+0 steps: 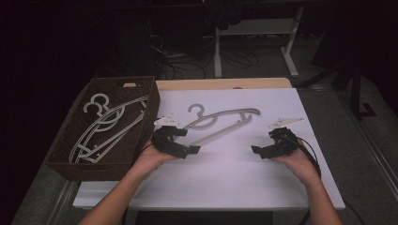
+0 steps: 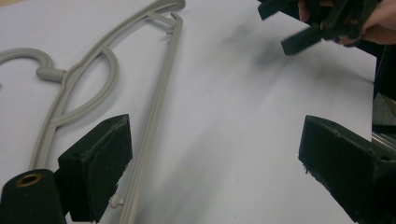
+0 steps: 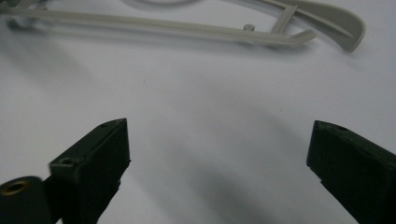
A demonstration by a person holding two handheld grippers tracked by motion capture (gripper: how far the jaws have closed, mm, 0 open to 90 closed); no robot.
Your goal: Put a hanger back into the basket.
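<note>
A grey plastic hanger (image 1: 220,121) lies flat on the white tabletop (image 1: 225,178), hook toward the back left. My left gripper (image 1: 180,140) hovers at the hanger's left end, jaws wide apart with nothing between them. In the left gripper view the hanger (image 2: 154,107) runs past the left jaw, whose pad is beside the bar. My right gripper (image 1: 263,149) sits to the right of the hanger, open and empty. The right gripper view shows the hanger (image 3: 261,32) ahead of the jaws, apart from them.
A dark woven basket (image 1: 124,154) stands at the table's left edge and holds several more grey hangers (image 1: 105,124). Beyond the table are a desk frame (image 1: 218,51) and cables on a dark floor.
</note>
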